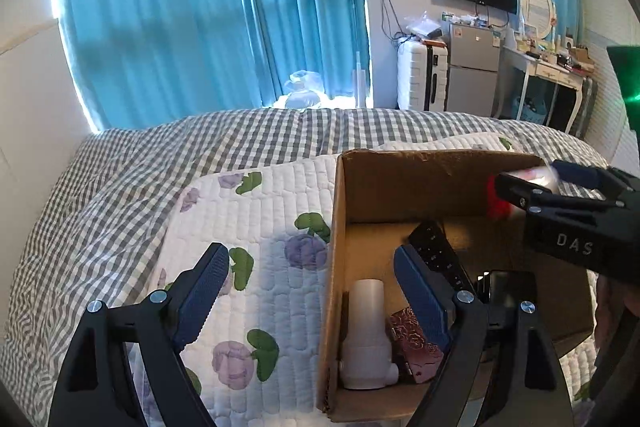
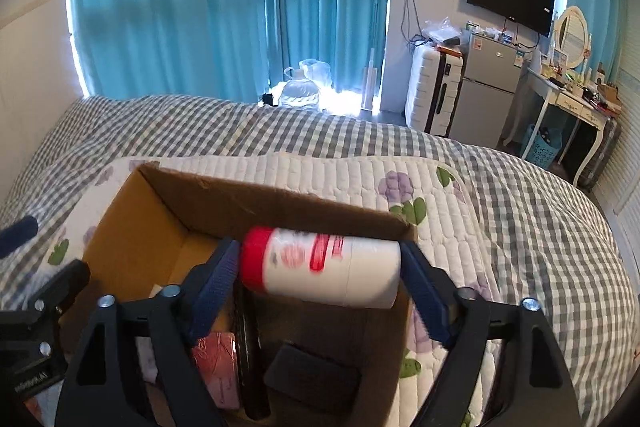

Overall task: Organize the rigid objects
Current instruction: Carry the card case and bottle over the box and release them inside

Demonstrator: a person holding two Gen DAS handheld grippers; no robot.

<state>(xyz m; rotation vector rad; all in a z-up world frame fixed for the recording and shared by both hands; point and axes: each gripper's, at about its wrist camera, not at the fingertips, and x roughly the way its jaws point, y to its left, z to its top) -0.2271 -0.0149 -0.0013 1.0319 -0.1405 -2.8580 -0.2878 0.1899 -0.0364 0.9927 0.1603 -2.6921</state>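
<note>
Cardboard box (image 2: 120,231) on the floral quilted pad (image 1: 256,211), near the pad's right edge, with the pad spread over the grey checked bedcover (image 2: 540,195). Open at the top. Above the box, near its far right corner: white bottle with red cap (image 2: 320,265), lying sideways, cap to the left. Clamped end to end by the right gripper (image 2: 320,267), one blue pad (image 2: 218,277) against the cap and the other against the bottom. Seen blurred from the left wrist view as a red and white shape at the box's far right corner.

Left gripper (image 1: 312,295) spread wide and holding nothing, straddling the left wall of the box, with one finger over the pad outside and the other finger inside the box.

On the box floor, near the left wall: white plastic pipe fitting (image 1: 366,335), standing upright. Just beside it, to the right: dark red box with rose pattern (image 1: 416,351), tilted. Behind that: black remote control (image 1: 438,251), leaning up toward the far wall. More to the right: black object (image 2: 316,373), flat on the floor, not possible to tell what kind.

Behind the bed: blue curtains (image 1: 208,15), white suitcase (image 2: 432,93), small grey fridge (image 2: 486,87).
</note>
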